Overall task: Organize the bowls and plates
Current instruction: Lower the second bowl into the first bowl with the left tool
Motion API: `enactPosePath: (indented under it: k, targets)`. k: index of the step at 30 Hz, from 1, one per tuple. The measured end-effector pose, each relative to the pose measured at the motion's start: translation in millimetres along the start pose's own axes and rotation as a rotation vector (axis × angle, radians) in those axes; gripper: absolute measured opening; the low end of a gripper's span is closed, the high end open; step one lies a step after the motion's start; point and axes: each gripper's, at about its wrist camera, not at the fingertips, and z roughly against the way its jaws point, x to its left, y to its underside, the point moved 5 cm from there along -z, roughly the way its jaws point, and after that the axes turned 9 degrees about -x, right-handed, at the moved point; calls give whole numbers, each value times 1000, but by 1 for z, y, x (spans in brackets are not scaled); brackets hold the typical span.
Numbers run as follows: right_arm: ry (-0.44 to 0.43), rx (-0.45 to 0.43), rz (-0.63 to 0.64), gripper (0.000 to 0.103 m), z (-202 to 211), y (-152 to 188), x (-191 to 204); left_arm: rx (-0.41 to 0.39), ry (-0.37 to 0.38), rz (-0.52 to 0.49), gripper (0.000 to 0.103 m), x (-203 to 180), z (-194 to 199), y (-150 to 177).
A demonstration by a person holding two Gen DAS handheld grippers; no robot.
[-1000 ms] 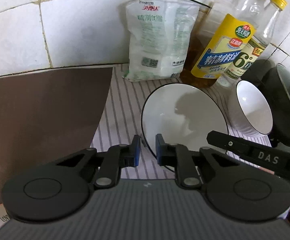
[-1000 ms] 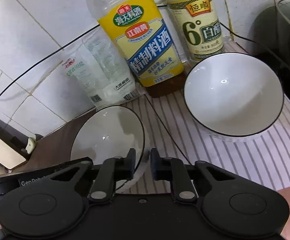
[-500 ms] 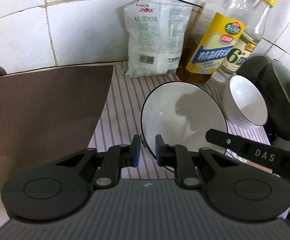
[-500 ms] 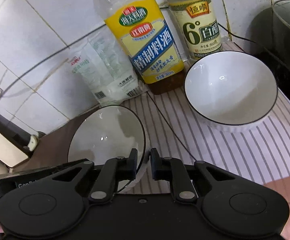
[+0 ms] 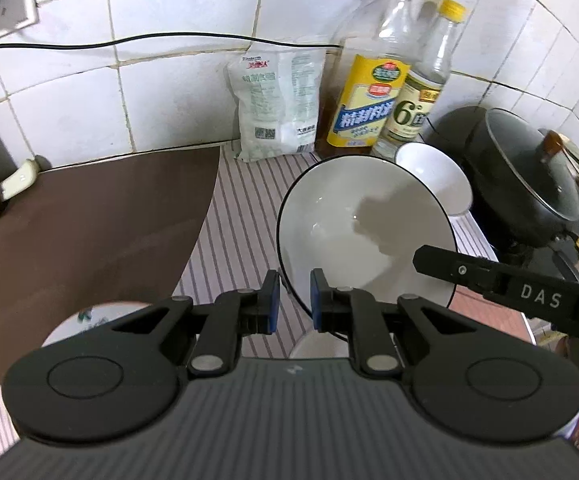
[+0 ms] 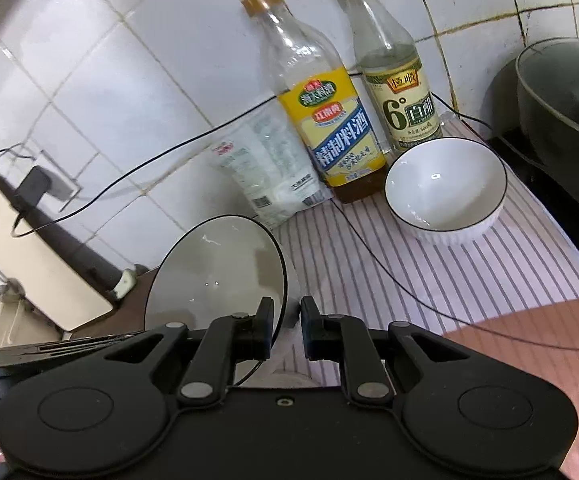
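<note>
Left wrist view: left claw [image 5: 293, 298] pinches the near rim of the big bowl [image 5: 363, 224], jaws nearly closed, bowl tilted up off the striped surface [image 5: 241, 216]. Right claw's finger [image 5: 501, 280] crosses its far edge. Thin rim grip could slip.

Right wrist view: right claw [image 6: 287, 326] clamps the same bowl's rim, narrow gap. Uneven pull could twist it loose onto the small bowl [image 6: 445, 188] or bottles [image 6: 329, 120].

The large white bowl [image 5: 365, 232] with a thin black rim is tilted steeply, its hollow facing the left wrist camera, raised off the striped cloth. A smaller white ribbed bowl [image 6: 445, 190], also black-rimmed, sits upright behind it. A patterned plate [image 5: 89, 316] perhaps lies lower left, mostly hidden.
</note>
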Motion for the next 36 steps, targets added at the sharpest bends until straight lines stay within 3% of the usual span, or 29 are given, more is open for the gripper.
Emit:
enactPosePath:
  k: [10, 19, 36]
  targets:
    - [-7, -6, 2, 18, 33, 26, 2, 33, -2, -9, 14, -11, 29, 28]
    - [15, 15, 5, 18, 36, 56, -10, 99, 3, -8, 14, -13, 20, 59]
    - [24, 19, 86, 18, 30, 70, -14, 133, -13, -9, 14, -12, 8, 75]
